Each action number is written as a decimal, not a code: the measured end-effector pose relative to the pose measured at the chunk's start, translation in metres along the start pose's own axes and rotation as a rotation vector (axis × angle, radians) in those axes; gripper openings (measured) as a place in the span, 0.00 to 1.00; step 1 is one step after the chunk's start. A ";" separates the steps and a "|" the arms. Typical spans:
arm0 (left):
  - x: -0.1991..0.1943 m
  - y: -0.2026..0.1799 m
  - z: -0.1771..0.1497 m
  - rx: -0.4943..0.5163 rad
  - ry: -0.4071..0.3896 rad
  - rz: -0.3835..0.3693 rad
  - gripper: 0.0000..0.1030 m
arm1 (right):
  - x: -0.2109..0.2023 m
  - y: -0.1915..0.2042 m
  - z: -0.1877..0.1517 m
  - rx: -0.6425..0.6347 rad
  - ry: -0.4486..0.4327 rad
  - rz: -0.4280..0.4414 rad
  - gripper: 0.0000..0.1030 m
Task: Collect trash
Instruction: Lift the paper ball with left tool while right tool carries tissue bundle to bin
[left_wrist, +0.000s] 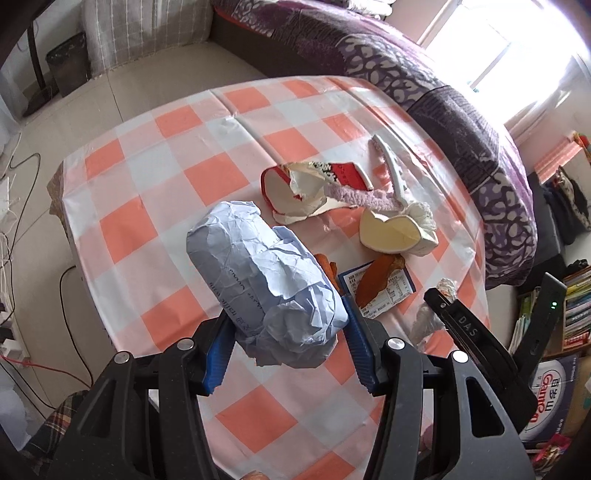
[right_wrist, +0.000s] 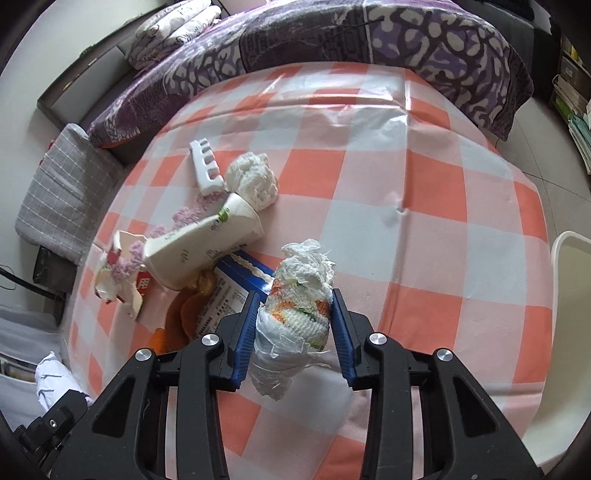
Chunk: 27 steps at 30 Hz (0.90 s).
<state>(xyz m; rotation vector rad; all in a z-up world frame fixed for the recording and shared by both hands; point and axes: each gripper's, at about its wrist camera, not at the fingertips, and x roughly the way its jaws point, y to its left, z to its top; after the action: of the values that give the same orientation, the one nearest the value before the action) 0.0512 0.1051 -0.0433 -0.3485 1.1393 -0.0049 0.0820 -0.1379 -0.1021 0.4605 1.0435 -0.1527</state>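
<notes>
My left gripper (left_wrist: 286, 332) is shut on a crumpled pale blue paper ball (left_wrist: 266, 280), held above the checked table (left_wrist: 155, 184). My right gripper (right_wrist: 293, 325) is shut on a wad of white tissue with orange and green stains (right_wrist: 299, 295), also above the table. More trash lies on the table: a torn red and white paper cup (left_wrist: 310, 188), a crushed white cup (right_wrist: 207, 243), a blue wrapper (right_wrist: 236, 280), orange peel (left_wrist: 376, 277), a white comb-like plastic piece (right_wrist: 205, 170), a white cloth wad (right_wrist: 255, 181) and a purple fuzzy strip (left_wrist: 362, 197).
A bed with a purple patterned blanket (right_wrist: 332, 33) runs along the table's far side. A dark waste bin (left_wrist: 68, 61) stands on the floor at far left in the left wrist view. Cables (left_wrist: 22, 229) lie left of the table. A white chair (right_wrist: 569, 332) stands at the right.
</notes>
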 end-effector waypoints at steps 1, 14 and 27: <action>-0.003 -0.002 0.002 0.009 -0.023 0.002 0.53 | -0.007 0.001 0.002 0.000 -0.017 0.010 0.35; -0.047 -0.037 0.005 0.139 -0.311 0.021 0.53 | -0.083 0.000 0.007 -0.049 -0.236 0.032 0.35; -0.057 -0.082 -0.015 0.226 -0.396 -0.029 0.53 | -0.140 -0.029 -0.001 -0.088 -0.363 -0.039 0.36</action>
<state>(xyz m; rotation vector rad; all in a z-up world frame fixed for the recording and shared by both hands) 0.0274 0.0337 0.0245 -0.1546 0.7319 -0.0863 0.0007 -0.1759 0.0094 0.3177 0.7001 -0.2151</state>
